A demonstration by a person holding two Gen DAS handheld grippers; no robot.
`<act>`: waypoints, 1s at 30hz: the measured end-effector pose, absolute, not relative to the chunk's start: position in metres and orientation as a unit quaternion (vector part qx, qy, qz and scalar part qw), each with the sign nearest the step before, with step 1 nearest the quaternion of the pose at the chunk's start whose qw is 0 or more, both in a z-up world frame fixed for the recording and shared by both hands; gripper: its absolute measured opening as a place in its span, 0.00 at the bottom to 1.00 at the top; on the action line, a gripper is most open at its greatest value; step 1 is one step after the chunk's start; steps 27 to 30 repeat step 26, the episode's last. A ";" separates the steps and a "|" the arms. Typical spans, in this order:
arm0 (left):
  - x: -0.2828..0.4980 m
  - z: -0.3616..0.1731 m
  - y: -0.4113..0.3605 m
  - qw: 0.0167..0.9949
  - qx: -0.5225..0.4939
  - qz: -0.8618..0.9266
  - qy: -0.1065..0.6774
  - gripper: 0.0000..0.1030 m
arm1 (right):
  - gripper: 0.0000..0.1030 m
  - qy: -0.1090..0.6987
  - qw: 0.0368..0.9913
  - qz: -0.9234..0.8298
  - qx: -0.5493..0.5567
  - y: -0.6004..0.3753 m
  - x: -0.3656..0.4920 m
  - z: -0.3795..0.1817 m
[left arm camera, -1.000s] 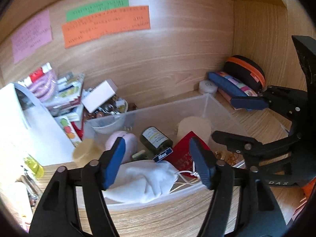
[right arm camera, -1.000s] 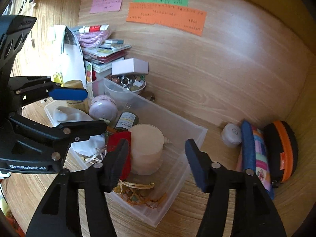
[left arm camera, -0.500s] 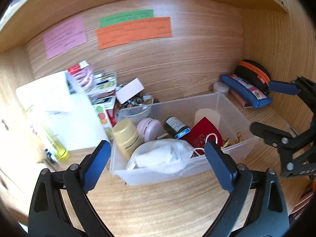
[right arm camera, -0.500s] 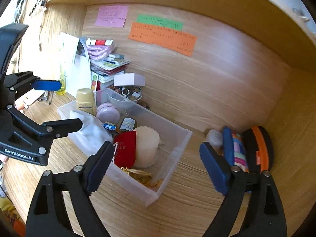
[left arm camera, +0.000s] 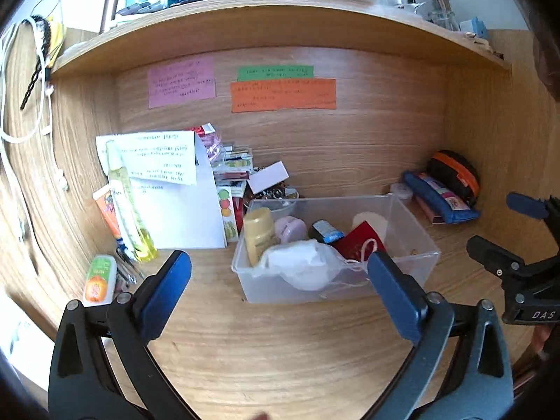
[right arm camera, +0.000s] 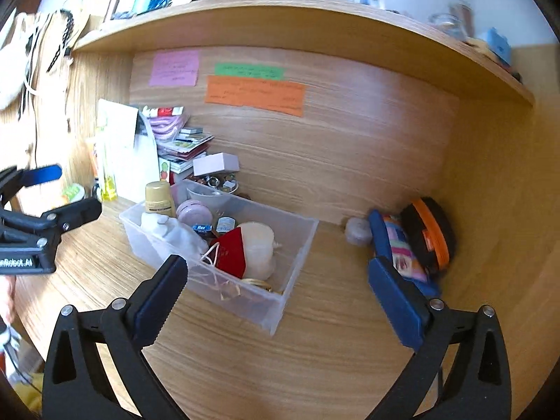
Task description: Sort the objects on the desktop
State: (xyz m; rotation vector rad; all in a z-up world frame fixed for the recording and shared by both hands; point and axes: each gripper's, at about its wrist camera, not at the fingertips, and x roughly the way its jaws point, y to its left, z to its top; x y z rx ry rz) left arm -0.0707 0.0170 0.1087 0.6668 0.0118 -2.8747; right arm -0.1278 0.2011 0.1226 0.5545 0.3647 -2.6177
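A clear plastic bin (left arm camera: 413, 269) (right arm camera: 294, 273) stands on the wooden desk. In it lie a white face mask (left arm camera: 301, 262) (right arm camera: 175, 234), a tan bottle (left arm camera: 259, 231) (right arm camera: 159, 199), a pink round case (left arm camera: 290, 227), a small dark bottle (left arm camera: 323, 231), a red pouch (left arm camera: 360, 245) (right arm camera: 231, 253) and a cream candle (right arm camera: 259, 245). My left gripper (left arm camera: 280, 294) is open and empty, held back in front of the bin. My right gripper (right arm camera: 276, 301) is open and empty, also back from the bin.
A white card stand (left arm camera: 175, 203), a yellow spray bottle (left arm camera: 129, 206) and tubes stand at the left. Booklets, a white box (left arm camera: 267, 176) and a bowl of trinkets lie behind the bin. Pencil cases (right arm camera: 413, 245) and a white disc (right arm camera: 357, 231) sit at the right wall. A cluttered shelf runs overhead.
Both grippers have pulled back and up from the bin and opened wider. The mask now lies in the bin, free of the left gripper.
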 end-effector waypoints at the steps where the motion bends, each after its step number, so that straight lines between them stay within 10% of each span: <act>1: -0.067 0.108 0.019 0.094 0.223 -0.970 0.007 0.99 | 1.00 0.125 0.214 -0.948 0.200 0.204 -0.123 0.122; 30: -0.056 0.099 0.044 0.100 0.212 -0.972 0.005 0.99 | 1.00 0.082 0.199 -0.952 0.218 0.220 -0.104 0.104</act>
